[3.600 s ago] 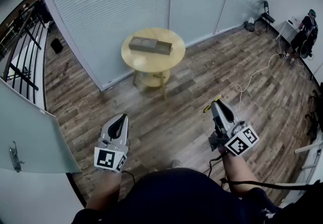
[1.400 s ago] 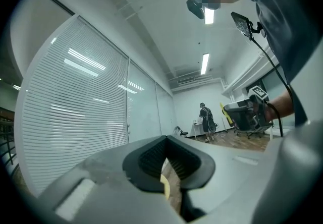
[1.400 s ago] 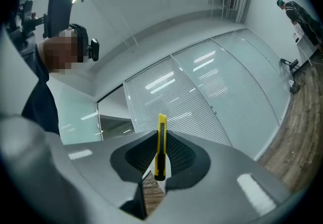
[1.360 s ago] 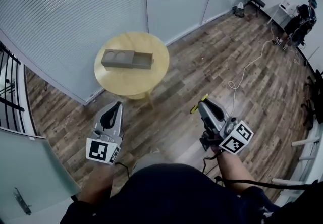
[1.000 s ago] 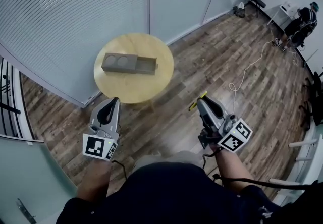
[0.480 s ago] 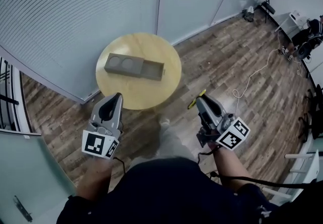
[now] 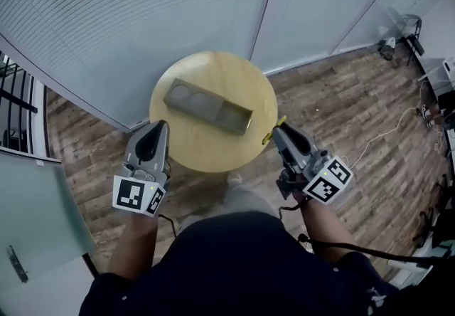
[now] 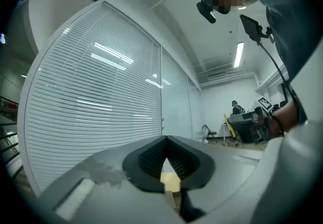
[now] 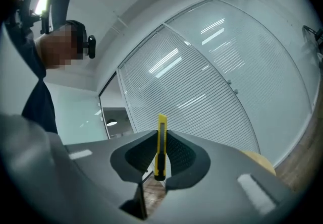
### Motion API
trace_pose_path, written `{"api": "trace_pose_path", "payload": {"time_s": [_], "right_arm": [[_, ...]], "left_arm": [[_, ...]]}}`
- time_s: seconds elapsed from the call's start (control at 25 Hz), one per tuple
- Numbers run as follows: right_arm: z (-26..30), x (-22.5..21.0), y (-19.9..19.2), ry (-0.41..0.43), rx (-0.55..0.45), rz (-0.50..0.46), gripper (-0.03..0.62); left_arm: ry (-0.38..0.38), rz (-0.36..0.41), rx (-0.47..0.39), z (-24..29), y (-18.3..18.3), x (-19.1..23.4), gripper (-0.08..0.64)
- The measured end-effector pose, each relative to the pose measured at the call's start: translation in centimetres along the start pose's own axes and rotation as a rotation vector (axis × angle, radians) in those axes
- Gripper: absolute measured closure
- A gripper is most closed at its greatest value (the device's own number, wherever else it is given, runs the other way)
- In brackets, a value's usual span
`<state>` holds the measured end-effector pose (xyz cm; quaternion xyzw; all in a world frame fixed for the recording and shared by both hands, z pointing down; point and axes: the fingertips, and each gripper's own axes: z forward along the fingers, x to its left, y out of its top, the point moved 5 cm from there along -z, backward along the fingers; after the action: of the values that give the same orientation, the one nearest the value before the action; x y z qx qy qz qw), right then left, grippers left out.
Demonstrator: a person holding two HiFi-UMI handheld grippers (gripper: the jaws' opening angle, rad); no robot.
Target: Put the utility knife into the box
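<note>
**STATUS.** Task not finished; judged at the approach stage. Pick-up done, going by the knife in the grip. Left to do: reach over the desk, lower into the box's open end, release.

1. **Left gripper** (image 7: 158,127). At the near left edge of the desk (image 7: 213,159). Grey moulded plastic shell with a black-and-white marker cube (image 7: 138,195) at the rear. Black ribbed rubber fingers (image 8: 151,160) pressed together at the tips, nothing between.

2. **Right gripper** (image 7: 278,131). At the near right edge of the desk. Same build. Ribbed fingers (image 9: 179,155) pinching the utility knife.

3. **Utility knife** (image 9: 161,127). Slim, flat, yellow plastic body with a darker strip down its length. Held on edge between the fingers, one end poking out beyond them. Over the desk's near right rim, apart from the box, not yet inside.

4. **Desk.** Round top in pale yellow wood, smooth and matt.

5. **Box** (image 7: 208,106). At the middle of the desk, lying askew. Long, low, grey-brown, matt, with a card-like look. Two round hollows in the half toward the desk's left. Open rectangular compartment at the end toward the desk's right, seemingly empty.

6. **Floor** (image 7: 341,119). All round the desk. Wood-grain planks in mixed brown and grey.

7. **Wall** (image 7: 142,16). Beyond the desk. Pale panels covered in fine horizontal white slats.
</note>
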<state>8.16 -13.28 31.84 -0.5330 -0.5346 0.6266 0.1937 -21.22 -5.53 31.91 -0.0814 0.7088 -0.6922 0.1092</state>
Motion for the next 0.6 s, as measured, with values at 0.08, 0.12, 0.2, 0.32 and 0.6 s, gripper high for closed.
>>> {"api": "trace_pose_path", "payload": {"time_s": [0.08,0.12,0.2,0.32,0.6], "right_arm": [[1.4,-2.4,1.0,0.022,0.018,0.011,0.531],[2.1,-3.5,1.2,0.032,0.028,0.018,0.531],[3.3,-5.4,1.3,0.051,0.046,0.032,0.531],[4.4,-8.2,1.7,0.072,0.055,0.063,0.531],[7.0,-12.2,1.8,0.062,0.092,0.11,0.531]], "left_arm": [[0.017,-0.006,0.008,2.7,-0.1,0.0,0.557],[0.022,-0.006,0.004,4.0,-0.1,0.0,0.557],[0.03,-0.001,-0.007,6.5,0.0,0.0,0.557],[0.028,0.012,0.0,10.0,-0.3,-1.0,0.557],[0.0,0.034,0.061,14.0,-0.3,-1.4,0.557]]}}
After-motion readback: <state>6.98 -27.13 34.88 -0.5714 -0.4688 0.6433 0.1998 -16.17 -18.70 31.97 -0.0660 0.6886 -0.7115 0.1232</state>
